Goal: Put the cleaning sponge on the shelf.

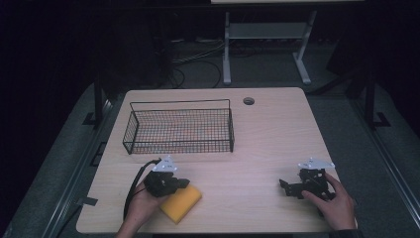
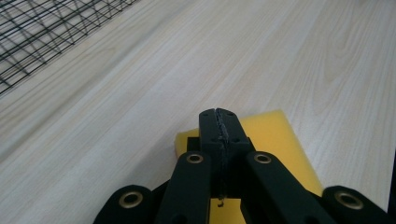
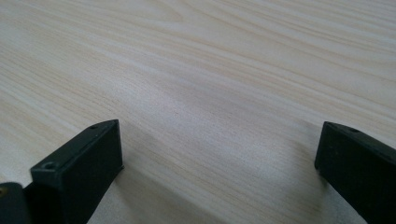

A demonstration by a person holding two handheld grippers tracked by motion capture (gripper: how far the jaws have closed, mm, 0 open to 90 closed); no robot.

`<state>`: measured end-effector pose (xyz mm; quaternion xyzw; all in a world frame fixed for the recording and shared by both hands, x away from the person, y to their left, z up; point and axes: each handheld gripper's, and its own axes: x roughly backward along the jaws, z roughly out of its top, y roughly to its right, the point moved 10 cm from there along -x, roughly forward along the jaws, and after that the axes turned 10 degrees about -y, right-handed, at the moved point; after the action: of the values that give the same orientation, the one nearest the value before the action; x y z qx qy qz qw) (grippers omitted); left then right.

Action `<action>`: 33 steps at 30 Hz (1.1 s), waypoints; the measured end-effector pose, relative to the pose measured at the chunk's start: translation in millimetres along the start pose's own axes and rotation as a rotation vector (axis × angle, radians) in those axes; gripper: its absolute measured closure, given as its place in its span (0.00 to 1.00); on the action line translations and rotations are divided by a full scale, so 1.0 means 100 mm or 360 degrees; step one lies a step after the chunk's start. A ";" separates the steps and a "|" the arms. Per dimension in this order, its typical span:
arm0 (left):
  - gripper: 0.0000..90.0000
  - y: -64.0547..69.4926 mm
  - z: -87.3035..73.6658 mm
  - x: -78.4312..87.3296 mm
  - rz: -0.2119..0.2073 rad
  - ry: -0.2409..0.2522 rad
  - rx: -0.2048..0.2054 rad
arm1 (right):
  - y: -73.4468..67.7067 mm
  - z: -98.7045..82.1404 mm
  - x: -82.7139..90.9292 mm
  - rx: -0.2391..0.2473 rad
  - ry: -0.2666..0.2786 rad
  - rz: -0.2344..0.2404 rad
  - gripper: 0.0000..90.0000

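While the left tool [image 2: 219,122] hangs closed (empty) over the sponge [image 2: 275,140], the right tool [image 3: 219,154] gapes.

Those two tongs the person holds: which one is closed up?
The left tongs, above the yellow sponge near the wire basket. Their two black jaws are pressed flat together with nothing between them, while the right tongs stand wide apart over bare table.
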<state>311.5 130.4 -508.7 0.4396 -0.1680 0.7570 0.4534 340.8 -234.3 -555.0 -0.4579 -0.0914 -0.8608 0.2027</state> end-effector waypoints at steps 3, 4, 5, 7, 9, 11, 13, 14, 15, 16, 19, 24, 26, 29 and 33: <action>1.00 -0.01 -0.01 0.01 0.0005 0.0004 0.0012 | 0.00 0.00 0.00 0.0000 0.0000 0.0000 0.00; 1.00 -0.01 0.00 0.02 0.0006 0.0004 0.0014 | 0.00 0.00 0.00 0.0000 0.0000 0.0000 0.00; 1.00 -0.01 0.00 0.02 0.0004 0.0001 0.0012 | 0.00 0.00 0.00 0.0000 0.0000 0.0000 0.00; 1.00 0.01 0.01 0.04 0.0008 0.0005 0.0019 | 0.00 0.00 0.00 0.0000 0.0000 0.0000 0.00; 1.00 0.01 0.00 0.05 0.0012 -0.0005 0.0028 | 0.00 0.00 0.00 -0.0001 0.0000 0.0000 0.00; 1.00 0.02 -0.01 0.08 0.0019 -0.0011 0.0046 | 0.00 0.00 0.00 0.0000 0.0000 0.0000 0.00; 0.98 0.03 -0.01 0.10 0.0028 -0.0012 0.0048 | 0.00 0.00 0.00 0.0000 0.0000 0.0000 0.00; 0.98 0.03 -0.02 0.11 0.0035 -0.0018 0.0059 | 0.00 0.00 0.00 0.0000 0.0000 0.0000 0.00; 0.91 0.03 -0.04 0.14 0.0054 -0.0054 0.0062 | 0.00 0.00 0.00 0.0000 0.0000 0.0000 0.00; 0.88 0.03 -0.04 0.14 0.0054 -0.0054 0.0062 | 0.00 0.00 0.00 0.0000 0.0000 0.0000 0.00; 0.78 0.02 -0.07 0.19 0.0100 -0.0083 0.0103 | 0.00 0.00 0.00 0.0000 0.0000 0.0000 0.00; 0.57 0.01 -0.10 0.21 0.0128 -0.0115 0.0174 | 0.00 0.00 0.00 0.0000 0.0000 0.0000 0.00; 0.43 0.01 -0.14 0.20 0.0141 -0.0167 0.0208 | 0.00 0.00 0.00 0.0000 0.0000 0.0000 0.00; 0.28 0.02 -0.17 0.18 0.0161 -0.0210 0.0226 | 0.00 0.00 0.00 0.0000 0.0000 0.0000 0.00; 0.14 0.02 -0.19 0.18 0.0186 -0.0250 0.0246 | 0.00 0.00 0.00 0.0000 0.0000 0.0000 0.00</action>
<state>296.0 151.3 -504.7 0.5205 -0.1696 0.7561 0.3587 340.8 -234.3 -555.1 -0.4578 -0.0915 -0.8608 0.2027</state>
